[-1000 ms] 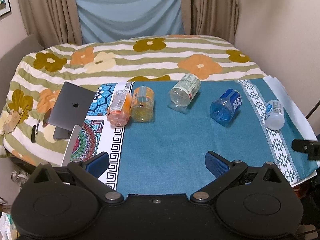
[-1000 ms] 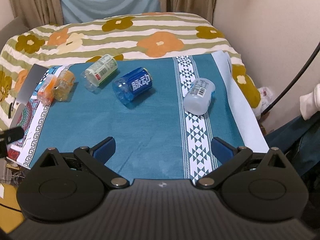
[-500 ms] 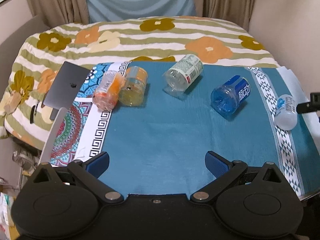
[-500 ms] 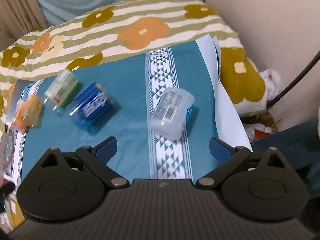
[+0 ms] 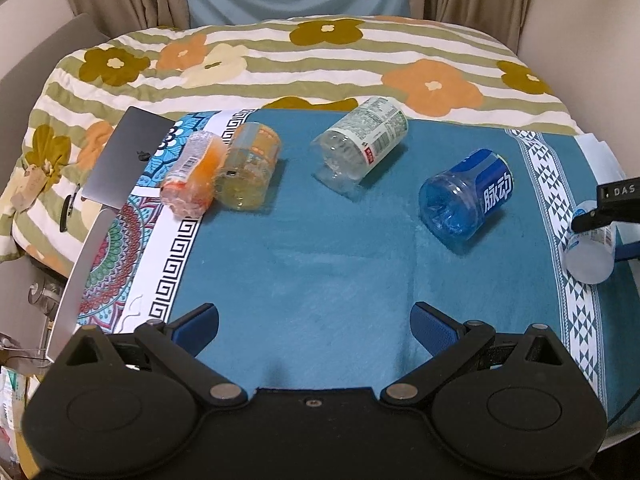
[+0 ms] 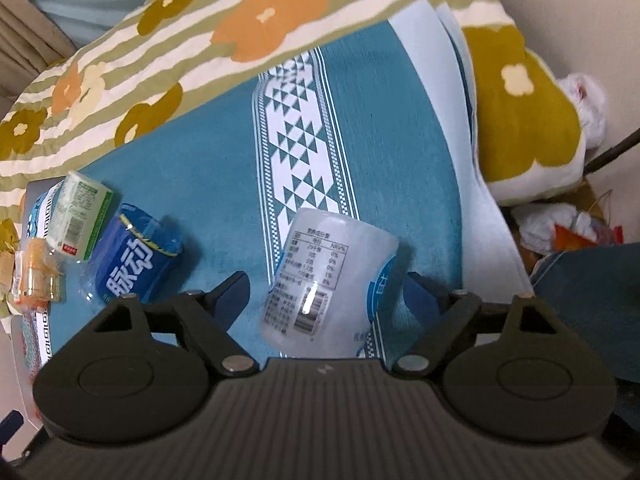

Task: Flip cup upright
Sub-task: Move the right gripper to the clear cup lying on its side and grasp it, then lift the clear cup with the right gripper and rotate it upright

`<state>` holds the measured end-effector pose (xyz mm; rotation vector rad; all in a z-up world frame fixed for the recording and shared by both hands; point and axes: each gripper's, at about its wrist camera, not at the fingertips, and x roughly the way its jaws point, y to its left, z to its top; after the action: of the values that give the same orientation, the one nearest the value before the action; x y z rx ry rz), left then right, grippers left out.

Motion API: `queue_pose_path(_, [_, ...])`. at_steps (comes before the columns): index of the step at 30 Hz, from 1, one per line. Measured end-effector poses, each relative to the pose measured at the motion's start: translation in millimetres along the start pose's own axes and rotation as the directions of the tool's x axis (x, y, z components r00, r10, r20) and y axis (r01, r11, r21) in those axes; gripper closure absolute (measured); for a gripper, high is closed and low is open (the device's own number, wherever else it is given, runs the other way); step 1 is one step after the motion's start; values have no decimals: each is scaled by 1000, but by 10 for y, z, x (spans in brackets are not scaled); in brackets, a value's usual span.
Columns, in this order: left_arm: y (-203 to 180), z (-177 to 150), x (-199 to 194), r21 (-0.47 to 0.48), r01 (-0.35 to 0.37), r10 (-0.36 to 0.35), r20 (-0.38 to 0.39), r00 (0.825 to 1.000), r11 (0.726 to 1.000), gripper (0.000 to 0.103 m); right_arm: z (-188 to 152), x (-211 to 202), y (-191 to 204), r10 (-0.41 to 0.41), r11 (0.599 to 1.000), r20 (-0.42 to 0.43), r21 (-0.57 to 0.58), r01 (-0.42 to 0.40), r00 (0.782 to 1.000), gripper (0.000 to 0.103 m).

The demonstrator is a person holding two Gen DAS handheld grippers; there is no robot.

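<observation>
Several cut-bottle cups lie on their sides on a teal cloth [image 5: 320, 264]. A frosted white cup [image 6: 326, 280] lies between the open fingers of my right gripper [image 6: 324, 296], which straddle it without squeezing; it also shows at the right edge of the left wrist view [image 5: 588, 252]. A blue cup [image 5: 466, 198], a clear green-labelled cup [image 5: 362, 140], a yellow cup [image 5: 248, 172] and an orange cup [image 5: 192, 180] lie further left. My left gripper [image 5: 314, 326] is open and empty above the cloth's near edge.
A grey laptop [image 5: 128, 156] lies at the cloth's left edge on a floral quilt [image 5: 304, 64]. A wall stands close on the right [image 6: 580, 8]. Bags and clutter [image 6: 568, 232] lie on the floor beyond the right edge.
My right gripper moved forward and down until its open fingers straddle the white cup. My left gripper moved slightly forward; the cups appear larger.
</observation>
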<state>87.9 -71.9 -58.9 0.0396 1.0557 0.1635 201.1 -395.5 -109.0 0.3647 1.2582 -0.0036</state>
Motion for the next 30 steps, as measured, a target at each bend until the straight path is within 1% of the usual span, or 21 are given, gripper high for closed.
queue_pose_path(3, [-51, 36, 48, 3, -1, 1, -7, 1000, 1000, 0, 17, 80, -56, 10, 999, -25, 37, -9, 1000, 10])
queue_pose_path(6, [-84, 63, 83, 4, -4, 4, -12, 1000, 1000, 0, 24, 147, -95, 36, 997, -47, 69, -33, 998, 21])
queue_pose_path(7, [-88, 70, 88, 3, -5, 5, -14, 1000, 1000, 0, 20, 160, -103, 45, 996, -52, 76, -41, 998, 23])
queue_pose_path(15, [-39, 69, 55, -12, -3, 3, -5, 1000, 1000, 0, 27, 130, -87, 53, 996, -44, 67, -50, 998, 25])
queue_pose_path(20, [100, 26, 10, -31, 17, -17, 1, 1000, 999, 0, -11, -9, 15, 48, 998, -7, 43, -48, 999, 25])
queue_pose_path(24, [258, -18, -86, -40, 33, -33, 21, 999, 999, 0, -110, -184, 182, 55, 998, 16, 20, -55, 998, 25])
queue_pose_path(30, [549, -157, -221, -37, 55, -54, 35, 998, 998, 0, -428, -396, 600, 77, 996, 21, -44, -76, 997, 25])
